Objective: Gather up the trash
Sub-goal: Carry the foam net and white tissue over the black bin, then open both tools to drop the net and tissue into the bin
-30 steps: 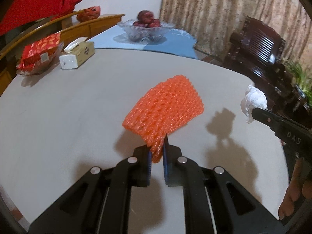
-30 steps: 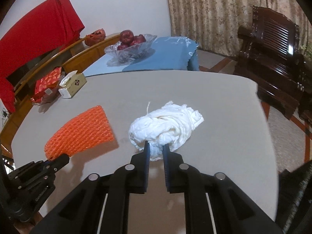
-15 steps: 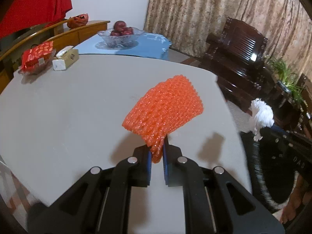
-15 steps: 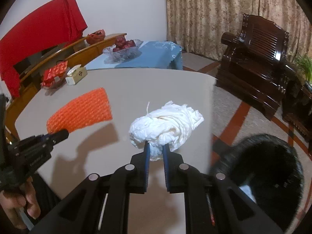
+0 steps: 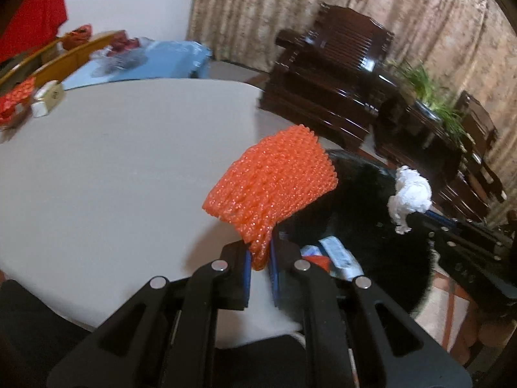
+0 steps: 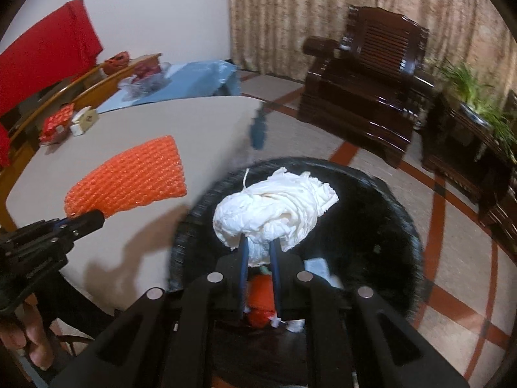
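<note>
Since the earlier frames both hands had swung off the worktop (image 5: pixel 113 161) toward the black bin (image 6: pixel 371 200), which had come into view beside it. The left gripper (image 5: pixel 258 252) pinched the orange foam net (image 5: pixel 274 187) at the worktop's edge, near the bin's rim. The right gripper (image 6: pixel 258 252) clamped the white paper wad (image 6: pixel 274 207) above the bin's mouth. Wrappers already lay inside; both pieces remained to be dropped, apparently the last trash.

- The left gripper (image 5: pixel 258 255) points forward and down, its jaws clamped on something orange.
- The right gripper (image 6: pixel 258 255) tilts down likewise, jaws pinching something white.
- A bare hand (image 6: pixel 30 336) grips the left gripper's handle.
</note>
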